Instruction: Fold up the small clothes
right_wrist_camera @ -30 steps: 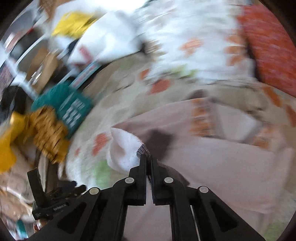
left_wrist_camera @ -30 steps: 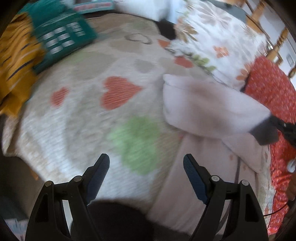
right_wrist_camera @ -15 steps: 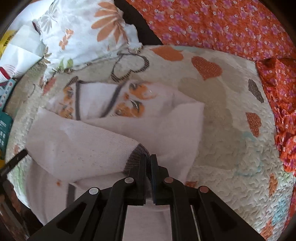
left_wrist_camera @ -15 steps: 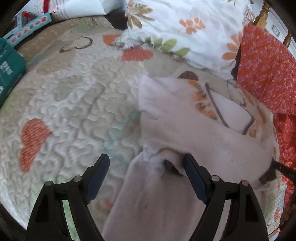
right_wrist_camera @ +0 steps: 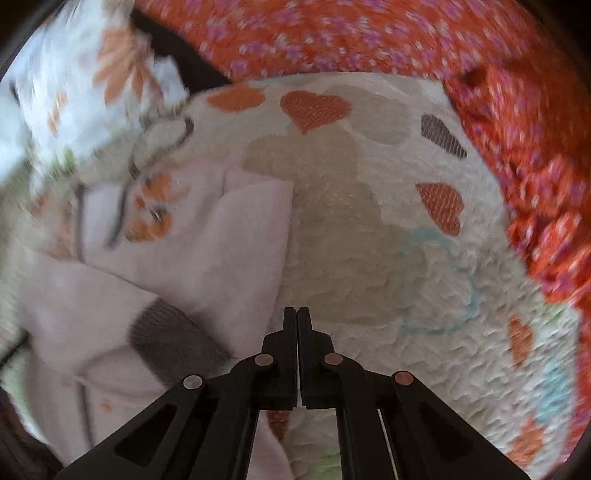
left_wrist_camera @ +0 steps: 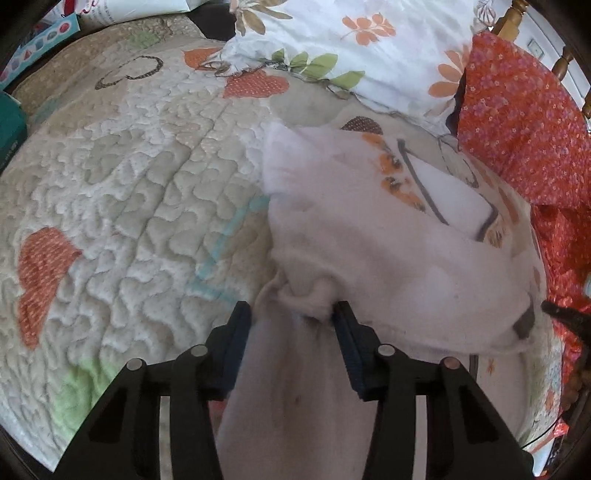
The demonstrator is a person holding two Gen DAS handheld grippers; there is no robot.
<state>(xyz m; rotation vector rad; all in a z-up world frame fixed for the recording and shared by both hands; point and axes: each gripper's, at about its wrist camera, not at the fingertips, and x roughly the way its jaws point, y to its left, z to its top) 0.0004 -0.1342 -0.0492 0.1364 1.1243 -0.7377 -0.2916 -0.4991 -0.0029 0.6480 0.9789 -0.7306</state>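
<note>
Since a second ago both grippers have swung away from the teal and yellow clutter and come in low over the pale pink child's garment with a grey ribbed cuff (left_wrist_camera: 388,258), and the sleeve the right one carried across now lies folded over the body of that garment.

Left gripper (left_wrist_camera: 291,314): its jaws are closing, half-way in, with a bunched ridge of the pink cloth between them; the right-hand pad touches the bunch, the left-hand pad sits at the edge of the fabric, so the pinch is not yet firm. A length of the garment runs back under this gripper toward the person.

Right gripper (right_wrist_camera: 297,314): jaws pressed flat together with nothing between them, tips just off the garment's right edge, over bare quilt. The grey cuff (right_wrist_camera: 173,339) lies free on the pink cloth just left of those tips.

Beyond the grippers, the garment is spread on the cream quilted bedspread with orange, beige and green hearts (left_wrist_camera: 129,221), its orange-and-grey print (left_wrist_camera: 402,177) showing on the far part, beyond the folded-over sleeve. Past the garment's far edge lies a white pillow with orange flowers and green leaves (left_wrist_camera: 351,40). To the garment's right is an orange-red floral cloth (left_wrist_camera: 517,122), bunched along the bedspread's edge, with turned wooden bed posts (left_wrist_camera: 511,16) behind it.
</note>
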